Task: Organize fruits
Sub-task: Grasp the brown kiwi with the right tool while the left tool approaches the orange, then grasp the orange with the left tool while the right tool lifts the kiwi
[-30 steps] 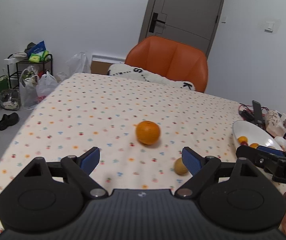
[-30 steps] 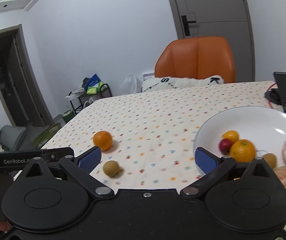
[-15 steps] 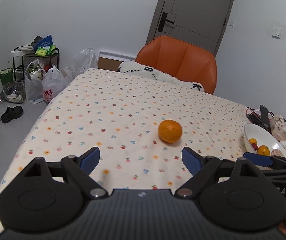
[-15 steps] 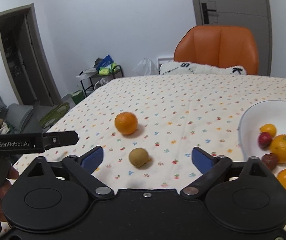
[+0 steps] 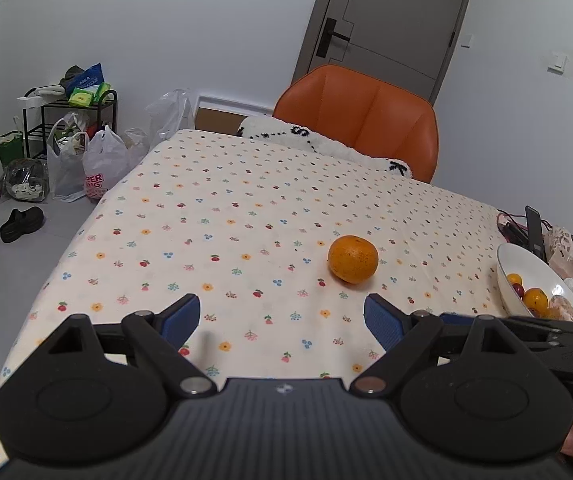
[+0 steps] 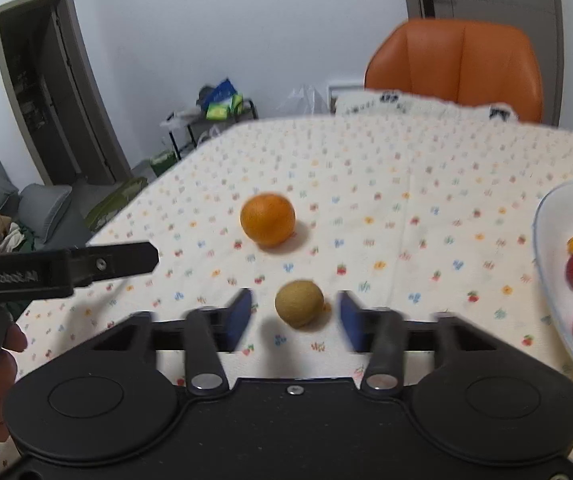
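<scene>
Mid-approach on the kiwi [image 6: 299, 303], the small brown fruit lying on the tablecloth [image 5: 246, 208] just in front of the orange [image 6: 267, 219] and well left of the bowl [image 6: 550, 216]. Right gripper [image 6: 296, 314] low over the cloth, jaws narrowed to a gap a little wider than the fruit, blue pads [image 6: 240, 312] flanking it on either side with cloth still showing between pad and skin; not yet gripped, by the look of it. Left gripper [image 5: 282, 316] held back above the near table edge, jaws wide and empty, the orange [image 5: 353, 258] ahead and to its right, apart from the pads. Bowl [image 5: 526, 264] at the right side already carrying several small fruits. Next, probably: close the last bit on the kiwi at its widest part, gently, since a round fruit may roll or squirt forward toward the orange, then lift and carry right to the bowl. Against half a second ago: right jaws much narrower, kiwi now framed between the pads rather than ahead of them, view blurred with motion; left view shifted little, jaws as wide as before, orange slightly further right.
</scene>
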